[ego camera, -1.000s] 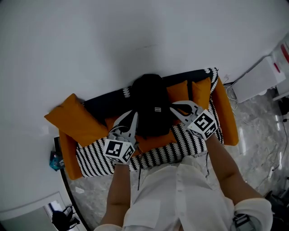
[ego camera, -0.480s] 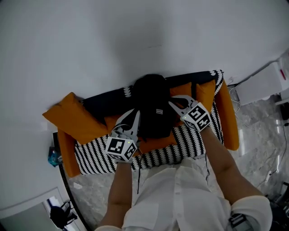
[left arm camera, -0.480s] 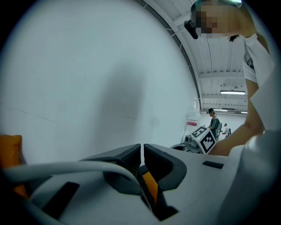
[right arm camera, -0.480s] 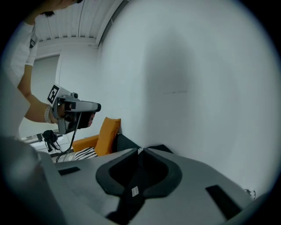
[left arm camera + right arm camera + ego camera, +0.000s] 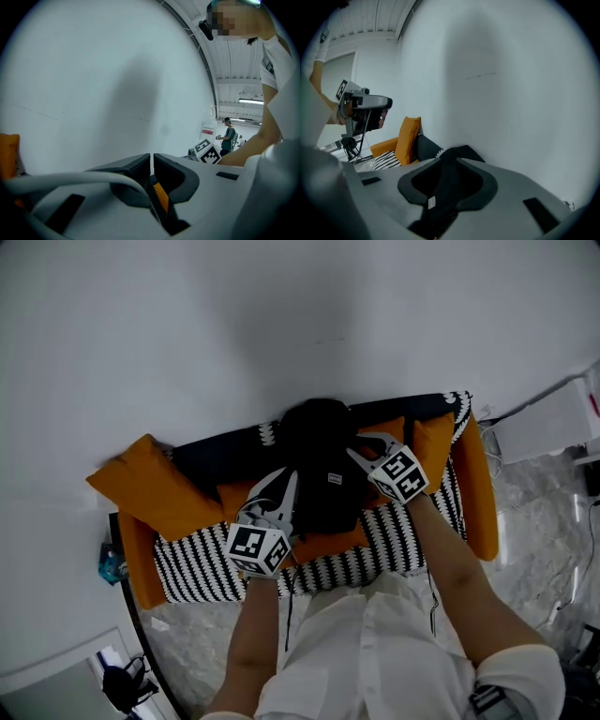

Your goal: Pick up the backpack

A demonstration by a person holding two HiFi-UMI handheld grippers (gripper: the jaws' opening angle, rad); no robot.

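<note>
Black backpack (image 5: 322, 460) stands upright against the back of the orange sofa (image 5: 480, 502). Both grippers have come down beside it since a second ago. Right gripper (image 5: 357, 447): jaws have just been opening and are part-way apart, with backpack fabric between them, seemingly unpinched. Left gripper (image 5: 289, 480): jaws together, empty. Grasp looks close but not made.

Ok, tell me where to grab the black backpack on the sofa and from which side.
Take the backpack by its upper right edge, coming from the right and above. It stands upright against the backrest of the sofa, so its top and flanks are free. The right gripper, whose jaws have just been opening, already has that black fabric between them.
</note>
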